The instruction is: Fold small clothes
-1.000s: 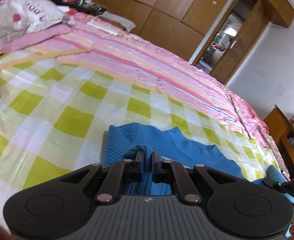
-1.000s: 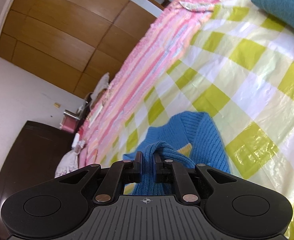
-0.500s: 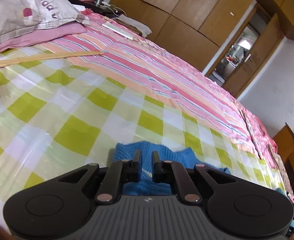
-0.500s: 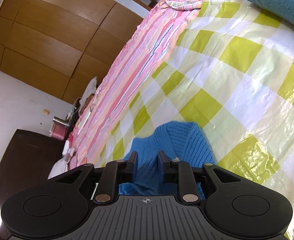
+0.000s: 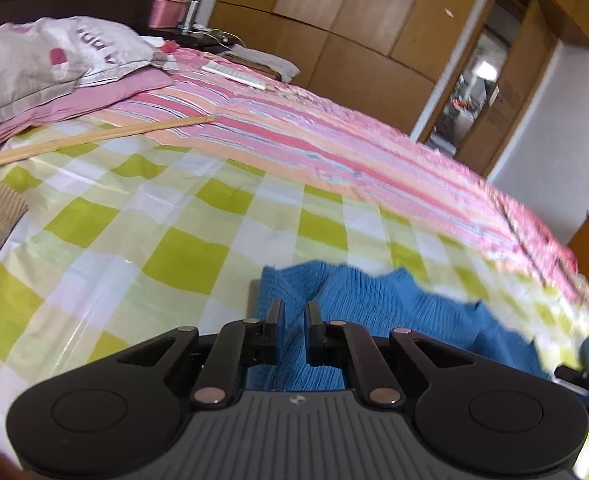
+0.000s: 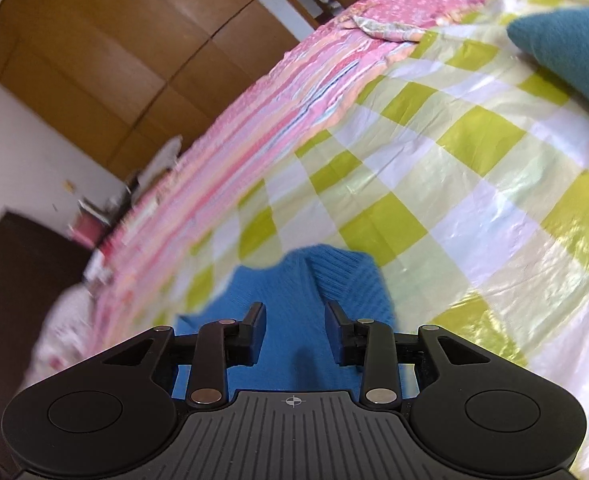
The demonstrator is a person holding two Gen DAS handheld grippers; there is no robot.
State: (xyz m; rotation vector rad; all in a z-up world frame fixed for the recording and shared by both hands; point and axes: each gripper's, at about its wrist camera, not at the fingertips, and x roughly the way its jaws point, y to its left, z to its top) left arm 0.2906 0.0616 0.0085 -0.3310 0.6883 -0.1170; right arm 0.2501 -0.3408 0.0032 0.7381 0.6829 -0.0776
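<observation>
**Now both grippers over a blue sweater on the bed**

Broadly, the bed [image 5: 182, 216] fills both views, covered with a glossy green-and-white checked sheet [image 6: 446, 168] nearest the grippers and a pink striped bedspread [image 5: 334, 140] beyond it. Wooden wardrobes [image 5: 334, 28] line the far wall. A printed pillow [image 5: 34, 60] lies at the head of the bed, with a long wooden stick [image 5: 94, 136] resting across the sheet near it. A teal garment [image 6: 570, 44] lies on the checked sheet, well apart from the work.

The blue knit sweater [image 5: 374, 300] lies on the checked sheet directly under both grippers, its ribbed edge pointing away from them.

The left gripper [image 5: 294, 314] has its fingers [image 5: 275, 320] almost together, with blue knit seen in the narrow gap; whether they pinch it cannot be told. The right gripper [image 6: 296, 314] is opening, its fingers [image 6: 336, 320] standing clear of the sweater below, holding nothing.
</observation>
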